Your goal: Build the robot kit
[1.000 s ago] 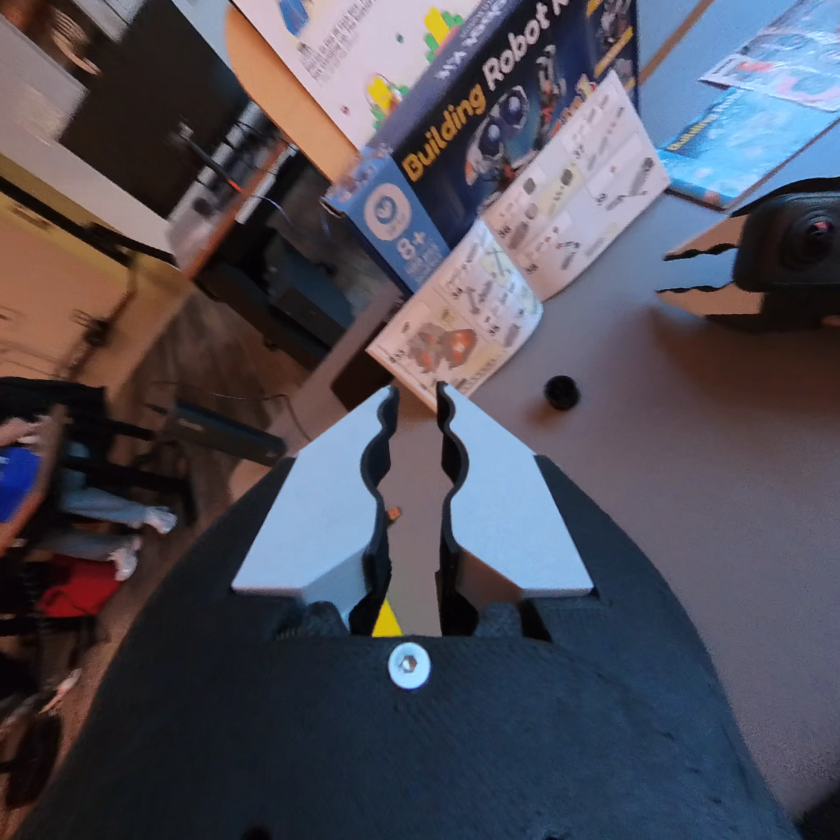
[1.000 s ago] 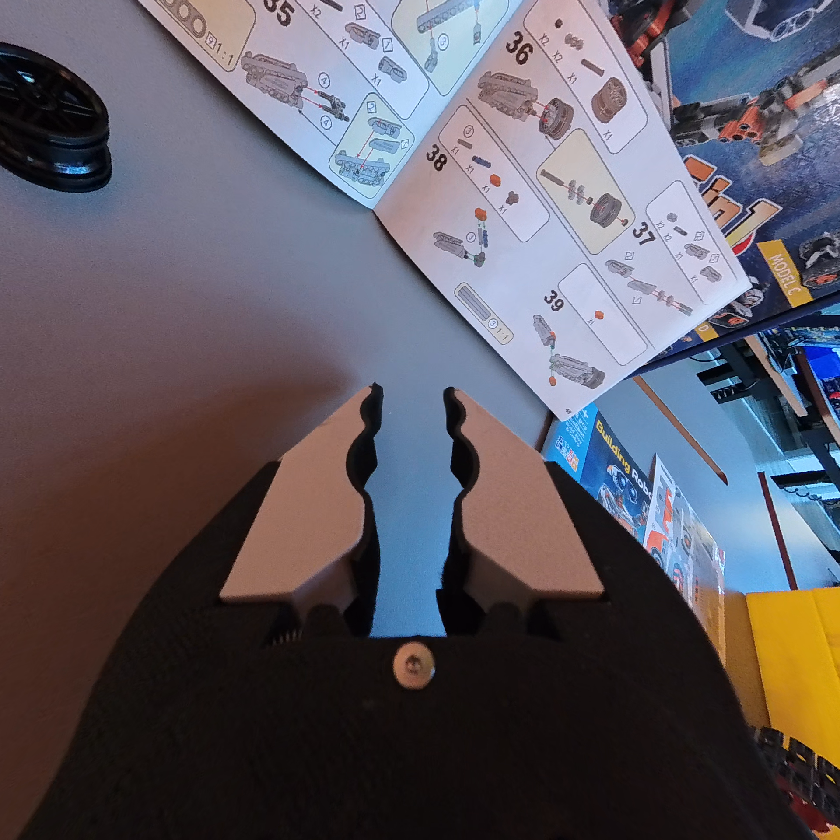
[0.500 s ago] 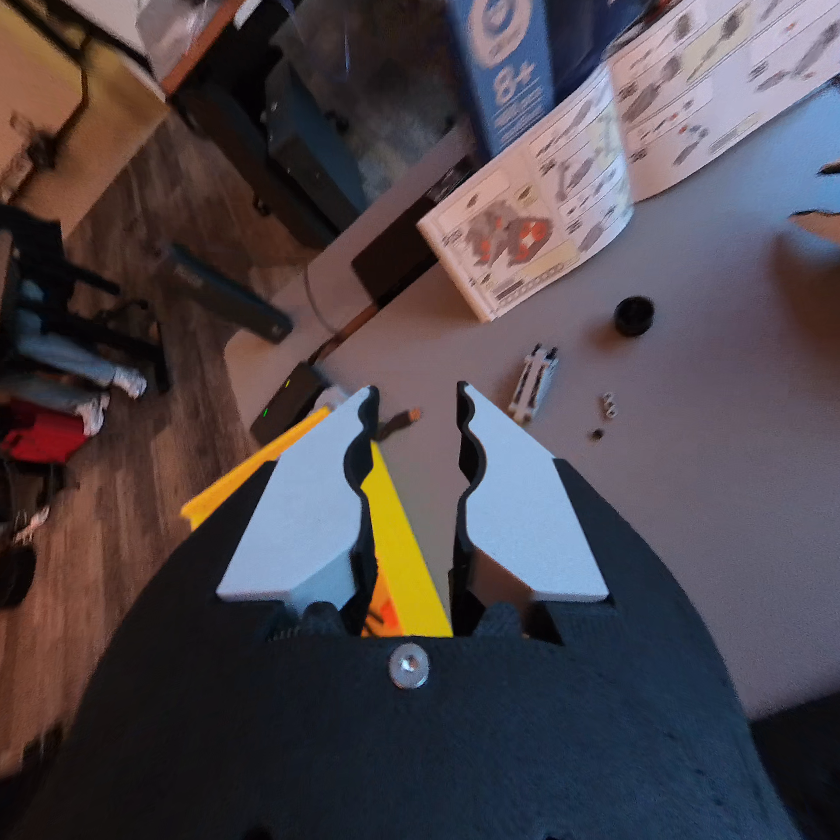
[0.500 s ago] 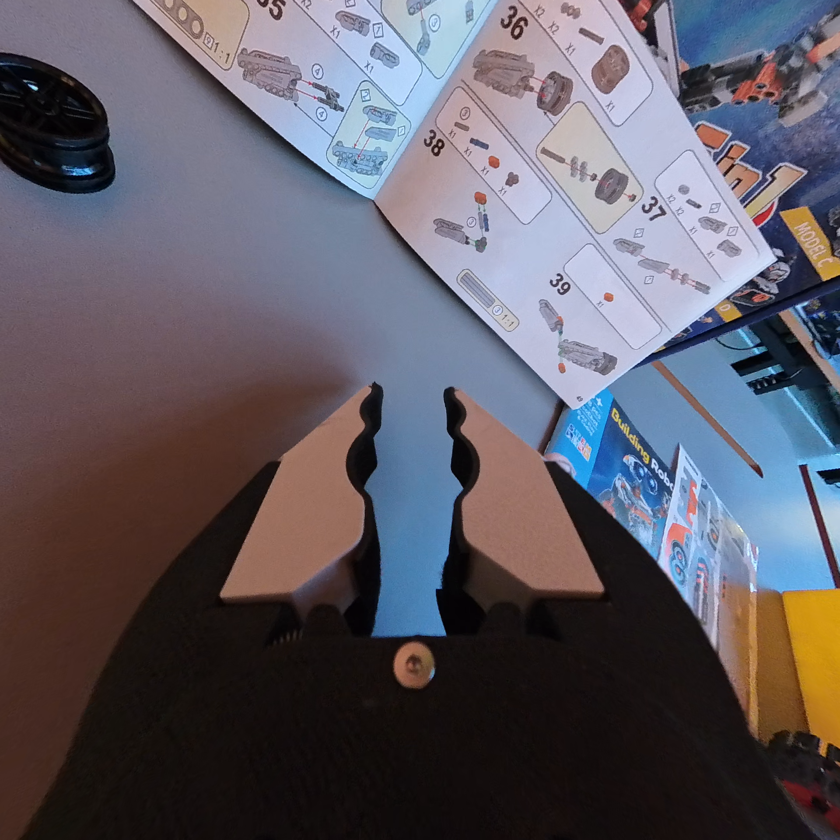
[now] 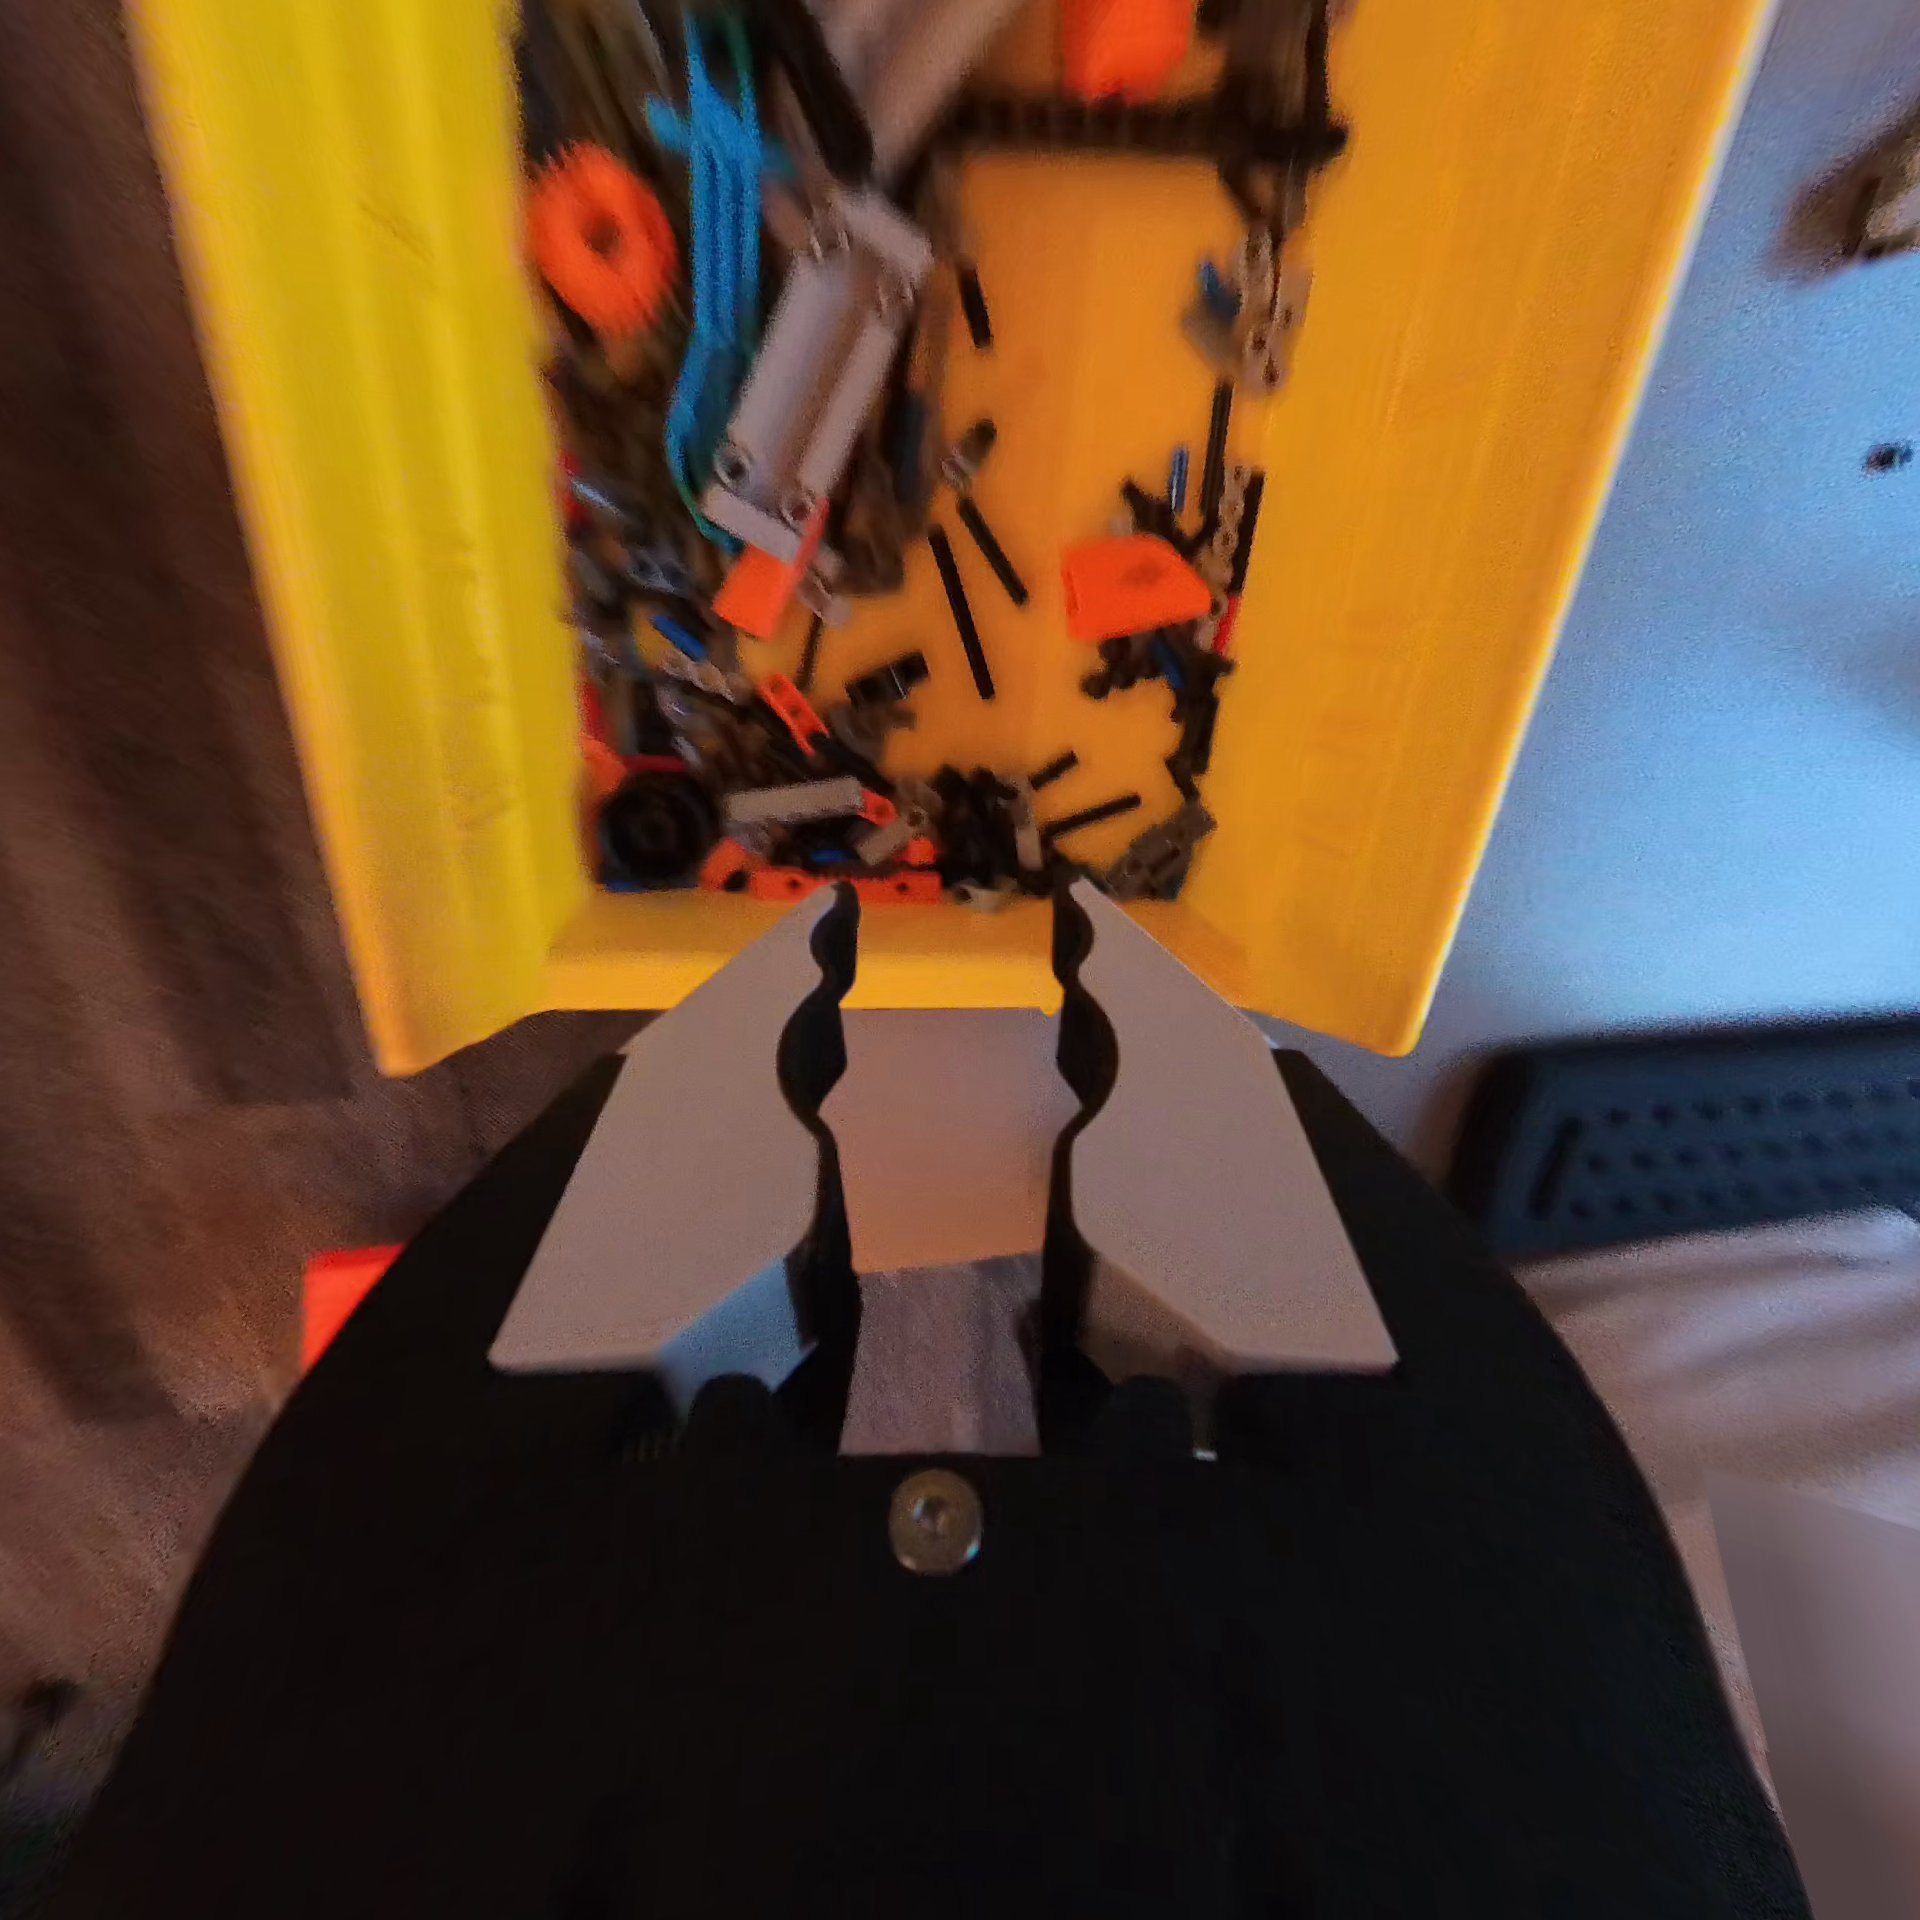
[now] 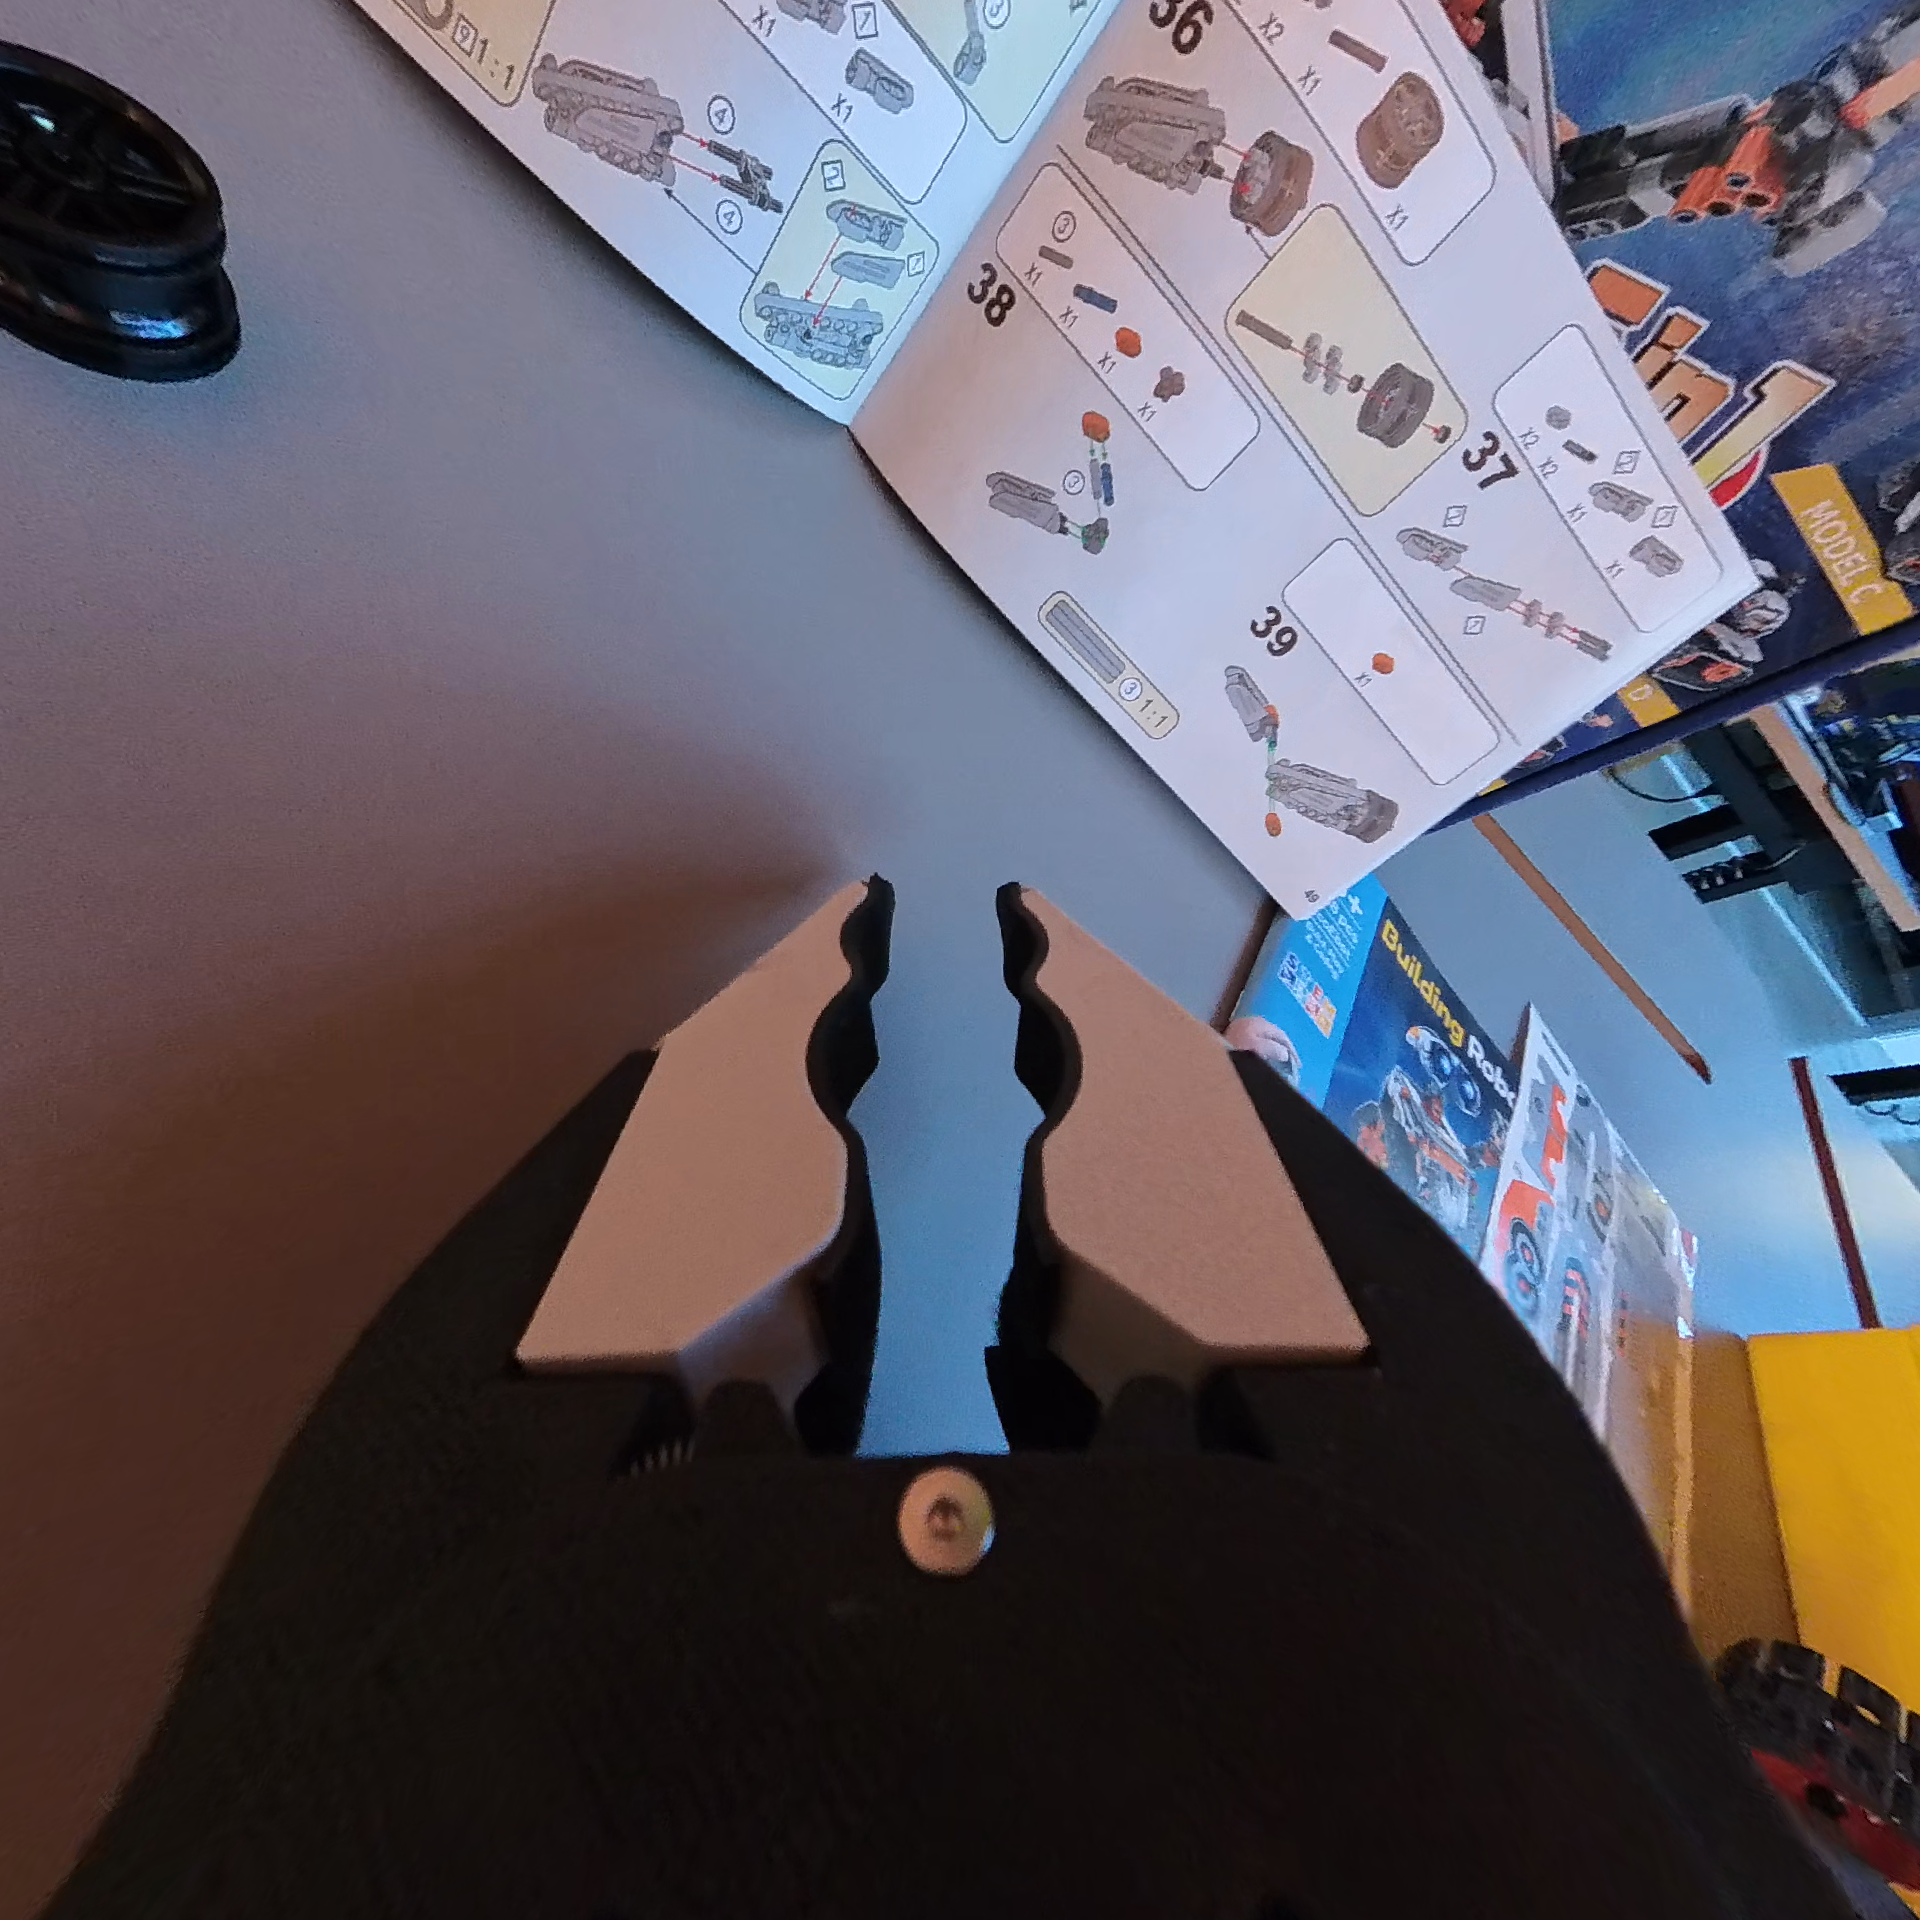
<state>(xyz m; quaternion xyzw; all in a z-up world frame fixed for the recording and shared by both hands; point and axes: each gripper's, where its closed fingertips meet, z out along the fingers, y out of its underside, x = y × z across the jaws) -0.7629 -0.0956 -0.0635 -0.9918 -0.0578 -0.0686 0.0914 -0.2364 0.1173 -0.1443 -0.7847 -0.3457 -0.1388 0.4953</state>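
My left gripper is open and empty, its tips at the near wall of a yellow bin. The bin holds several loose building parts: a grey block, an orange gear, an orange curved panel, a black wheel, black pins. The view is blurred. My right gripper is open and empty, hovering over the bare grey table. An open instruction booklet lies just beyond its tips. A black wheel lies at the far left.
A blue kit box stands behind the booklet and another lies to the right. A yellow bin is at the right edge. A black perforated piece lies right of the left gripper. Brown floor lies left of the bin.
The left gripper has swung from the booklet and table edge down over the yellow bin, and its jaws have opened wider. The right gripper has barely shifted over the table.
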